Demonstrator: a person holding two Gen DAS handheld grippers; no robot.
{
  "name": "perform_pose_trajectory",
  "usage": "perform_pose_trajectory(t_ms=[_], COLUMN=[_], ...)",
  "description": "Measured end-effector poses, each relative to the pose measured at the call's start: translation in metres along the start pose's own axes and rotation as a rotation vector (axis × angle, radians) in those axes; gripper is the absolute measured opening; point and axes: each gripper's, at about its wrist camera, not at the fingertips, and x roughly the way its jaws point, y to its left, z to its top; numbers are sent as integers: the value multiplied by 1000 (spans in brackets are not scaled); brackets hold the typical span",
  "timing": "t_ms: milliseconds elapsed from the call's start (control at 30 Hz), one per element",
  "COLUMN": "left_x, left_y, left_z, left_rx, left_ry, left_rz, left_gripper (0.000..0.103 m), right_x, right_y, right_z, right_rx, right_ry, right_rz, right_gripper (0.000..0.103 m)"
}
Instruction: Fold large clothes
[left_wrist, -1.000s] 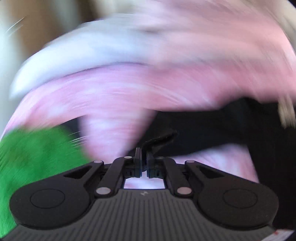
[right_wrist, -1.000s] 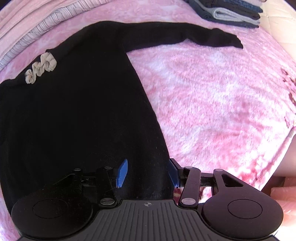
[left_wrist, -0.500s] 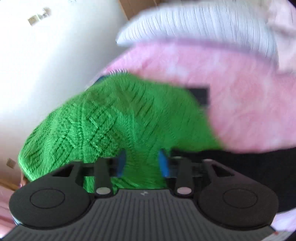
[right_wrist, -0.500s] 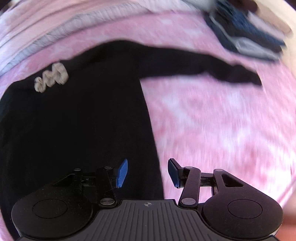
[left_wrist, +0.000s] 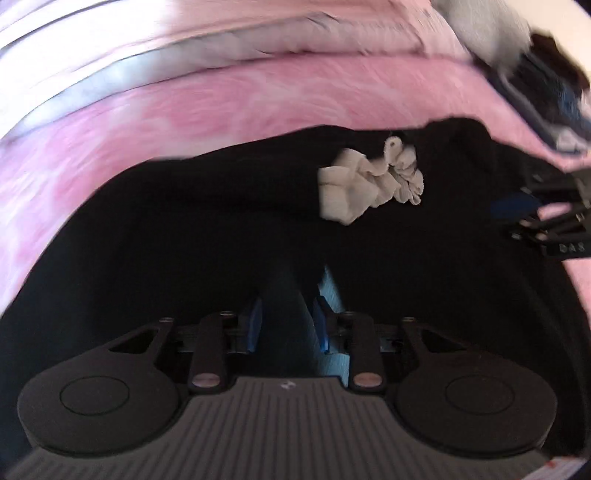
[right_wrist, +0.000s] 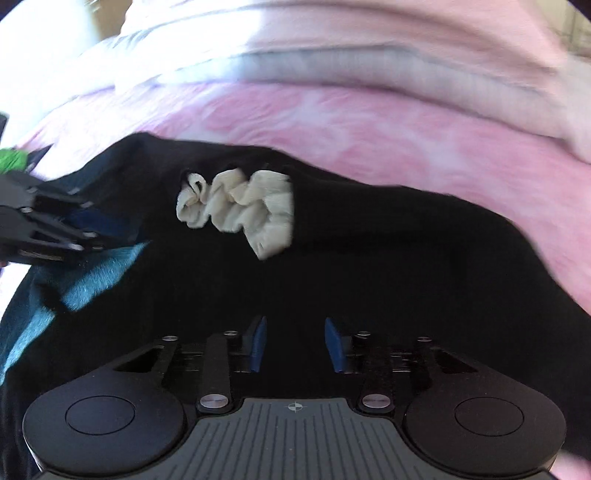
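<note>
A black long-sleeved garment (left_wrist: 192, 236) lies spread on a pink fleece blanket (left_wrist: 221, 107). A cream ruffle trim (left_wrist: 369, 184) sits near its neckline, also seen as the cream ruffle (right_wrist: 236, 210) in the right wrist view. My left gripper (left_wrist: 287, 325) is open just over the black cloth, below the ruffle. My right gripper (right_wrist: 295, 343) is open too, low over the garment (right_wrist: 369, 266), nothing between its pads. Each gripper shows in the other's view: the right gripper (left_wrist: 546, 218) at the right edge, the left gripper (right_wrist: 55, 229) at the left edge.
A stack of folded dark clothes (left_wrist: 546, 96) lies at the far right on the blanket. Striped and pale bedding (right_wrist: 332, 55) runs along the back. A bit of green knit (right_wrist: 11, 160) shows at the far left behind the left gripper.
The left gripper was shut on black cloth a second ago, opened over the green knit, then swung onto the black garment. The right gripper moved up from the hem toward the ruffle.
</note>
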Motion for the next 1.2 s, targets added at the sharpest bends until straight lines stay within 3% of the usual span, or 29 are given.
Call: perform_pose_trajectory(t_ms=[67, 133, 233, 267, 333, 367, 433, 500, 600, 700, 867, 967, 1033, 1067, 1100, 1133, 1200], left_x=[16, 30, 63, 71, 81, 82, 82, 71, 40, 2, -31, -38, -44, -46, -49, -51, -54], left_y=[-5, 5, 26, 37, 60, 69, 86, 96, 74, 43, 14, 5, -2, -6, -10, -14, -23], left_z=[17, 41, 87, 99, 119, 125, 127, 117, 92, 57, 3, -13, -18, -19, -21, -22, -24], left_rx=[45, 42, 7, -41, -172, -240, -382, -487, -433, -388, -542, -622, -641, -647, -649, -646, -636], left_ry=[-27, -59, -91, -96, -125, -142, -152, -180, -206, -196, -115, -94, -89, -88, -88, -86, -77], left_rz=[2, 10, 100, 125, 130, 157, 212, 193, 185, 163, 124, 125, 139, 141, 141, 148, 163], left_gripper=[27, 26, 21, 19, 20, 27, 26, 26, 26, 26, 26, 26, 26, 26, 26, 26, 26], right_x=[15, 27, 36, 33, 19, 6, -32, -76, -139, -196, -248, -240, -229, -225, -221, -221, -241], right_y=[-13, -34, -86, -104, -132, -143, -147, -141, -142, -167, -241, -282, -298, -302, -302, -306, -301], right_z=[23, 53, 88, 93, 85, 71, 31, -18, -109, -205, -316, -339, -340, -334, -322, -313, -300], right_rx=[-48, -9, 253, 350, 524, 613, 712, 747, 864, 1121, 1482, 1625, 1638, 1619, 1568, 1501, 1353], right_ry=[-63, -121, -201, -221, -260, -284, -342, -372, -338, -329, -520, -645, -678, -663, -613, -569, -606], right_rz=[10, -57, -133, -177, -155, -117, -82, -86, -206, -358, -498, -443, -417, -439, -468, -497, -607], right_gripper=[31, 31, 32, 32, 32, 32, 32, 34, 37, 37, 37, 38, 37, 27, 5, 4, 4])
